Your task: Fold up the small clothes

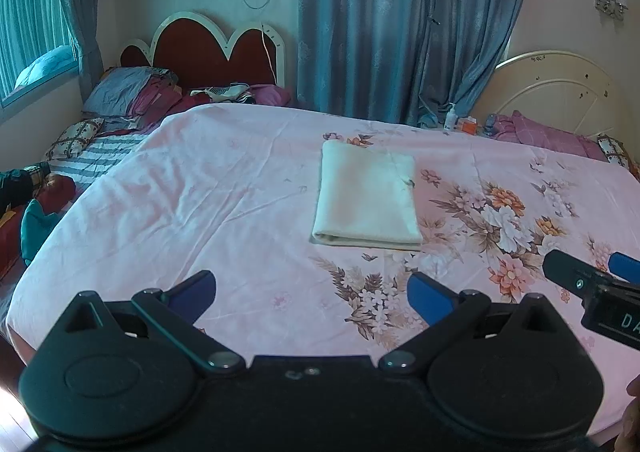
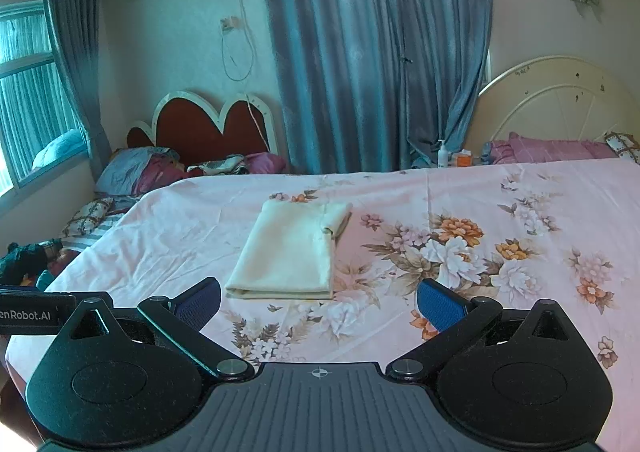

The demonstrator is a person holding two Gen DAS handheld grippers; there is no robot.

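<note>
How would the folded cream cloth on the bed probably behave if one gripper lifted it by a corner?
The cream cloth is probably floppy: its stacked layers would likely sag and unfold. It looks thin, so likely light. On the soft bedsheet a push might bunch it.

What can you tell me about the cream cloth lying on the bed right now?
The cream cloth is a soft, plain fabric piece folded into a neat rectangle, with its layered edges stacked on the near side. It lies flat on the pink floral bedsheet, beside the flower print. Its far right corner is slightly bunched, with a small dark mark there. Nothing touches it: the left gripper and right gripper are both open, short of it.
</note>
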